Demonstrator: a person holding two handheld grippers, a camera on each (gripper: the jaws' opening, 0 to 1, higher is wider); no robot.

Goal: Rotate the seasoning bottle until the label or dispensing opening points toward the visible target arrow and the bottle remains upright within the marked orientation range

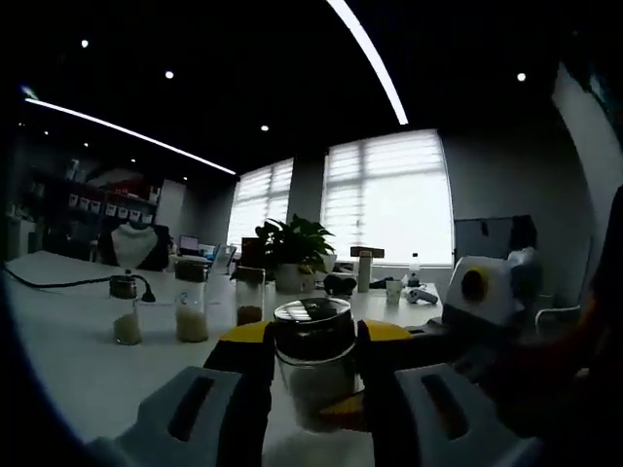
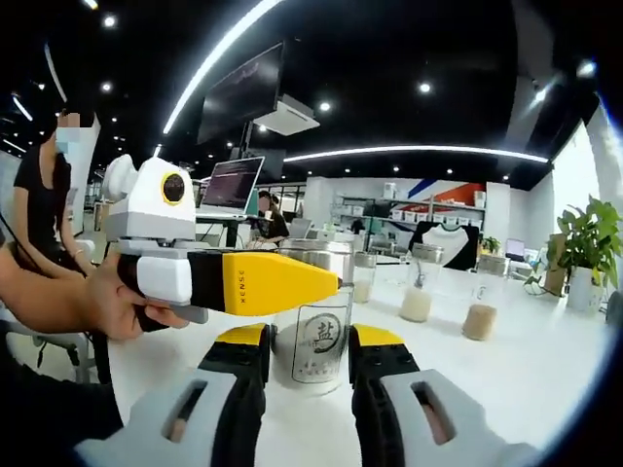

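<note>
The seasoning bottle (image 2: 313, 336) stands upright on the white table (image 2: 545, 375), a glass jar with a metal lid; its printed label faces the right gripper view. The right gripper (image 2: 307, 365) has both jaws pressed against the bottle's sides, closed on it. The left gripper (image 1: 311, 365) likewise has its jaws closed against the bottle (image 1: 313, 355) from the opposite side; in the right gripper view its yellow jaw crosses the bottle's upper part, held by a person's hand (image 2: 122, 297). Beyond the bottle, three smaller jars (image 1: 190, 311) stand in a row on the table (image 1: 68, 336). A potted plant (image 1: 292, 253) sits farther behind the bottle, before the bright windows (image 1: 389, 195).
</note>
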